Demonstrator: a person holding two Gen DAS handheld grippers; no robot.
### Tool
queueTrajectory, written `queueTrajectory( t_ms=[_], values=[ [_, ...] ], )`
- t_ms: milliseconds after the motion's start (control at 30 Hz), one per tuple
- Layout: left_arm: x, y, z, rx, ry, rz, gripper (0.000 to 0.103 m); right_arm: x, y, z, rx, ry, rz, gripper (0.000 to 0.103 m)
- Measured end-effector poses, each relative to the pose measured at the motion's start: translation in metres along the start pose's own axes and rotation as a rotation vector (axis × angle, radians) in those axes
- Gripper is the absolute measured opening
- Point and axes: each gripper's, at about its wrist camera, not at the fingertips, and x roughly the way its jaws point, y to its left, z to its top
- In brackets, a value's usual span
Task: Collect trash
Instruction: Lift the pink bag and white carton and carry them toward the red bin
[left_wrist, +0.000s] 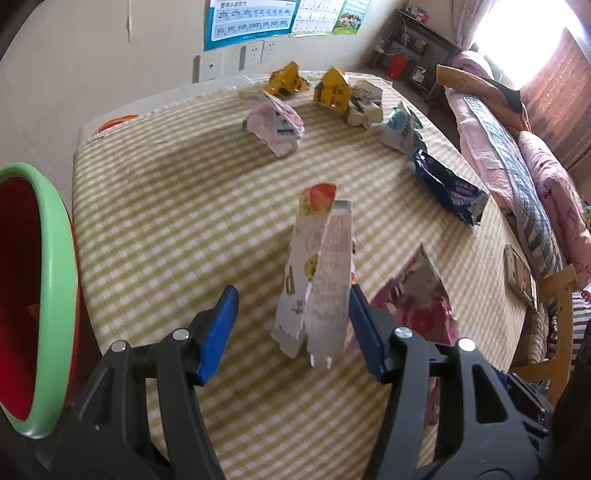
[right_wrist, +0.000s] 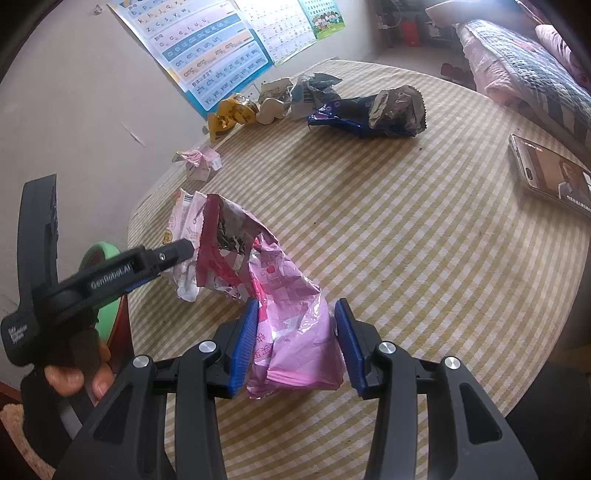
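Note:
On the yellow-checked table (left_wrist: 166, 206) stands a white strawberry-print wrapper (left_wrist: 317, 266), tall and creased. My left gripper (left_wrist: 291, 291) is open around it: the left pad is well clear and the right pad sits at its edge. The right wrist view shows that wrapper (right_wrist: 184, 221) next to the left gripper's fingers (right_wrist: 173, 254). My right gripper (right_wrist: 297, 302) is shut on a crumpled pink snack bag (right_wrist: 291, 332), with both blue pads against its sides. That pink bag (left_wrist: 417, 302) lies just right of the left gripper. A red bin with a green rim (left_wrist: 55, 295) stands at the table's left edge.
Several more wrappers lie at the far side: two yellow (left_wrist: 332, 88), a pink-white one (left_wrist: 277, 125), a blue-white one (left_wrist: 399, 125) and a dark blue bag (right_wrist: 369, 110). A phone (right_wrist: 546, 173) rests at the right edge. A bed (left_wrist: 517, 155) runs beyond, and a hand (right_wrist: 77, 373) holds the left gripper.

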Motion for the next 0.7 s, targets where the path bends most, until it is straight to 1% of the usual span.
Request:
queueTrajectory(
  t_ms=[33, 67, 100, 133, 200, 300, 700],
  values=[
    [0.001, -0.004, -0.002, 0.017, 0.001, 0.004, 0.057, 0.0, -0.001, 0.0, 0.002, -0.002, -0.001, 0.042],
    [0.001, -0.006, -0.003, 0.028, 0.001, 0.007, 0.051, -0.001, -0.001, 0.0, 0.006, -0.004, -0.002, 0.042],
    [0.002, -0.008, -0.004, 0.039, 0.003, 0.009, 0.039, -0.001, -0.003, 0.0, 0.009, -0.006, -0.003, 0.042],
    [0.002, -0.01, -0.006, 0.049, 0.005, 0.005, 0.035, -0.002, -0.003, 0.0, 0.012, -0.008, -0.004, 0.042],
    [-0.001, -0.011, -0.006, 0.051, -0.004, -0.004, 0.031, -0.004, -0.004, 0.0, 0.015, -0.013, -0.005, 0.042],
    [-0.006, -0.007, -0.005, 0.037, -0.016, -0.019, 0.028, -0.007, -0.002, 0.001, 0.012, -0.018, -0.008, 0.042],
    [-0.061, -0.004, -0.016, 0.052, -0.121, -0.049, 0.028, -0.021, 0.023, 0.006, -0.054, -0.056, -0.01, 0.042]
  ],
)
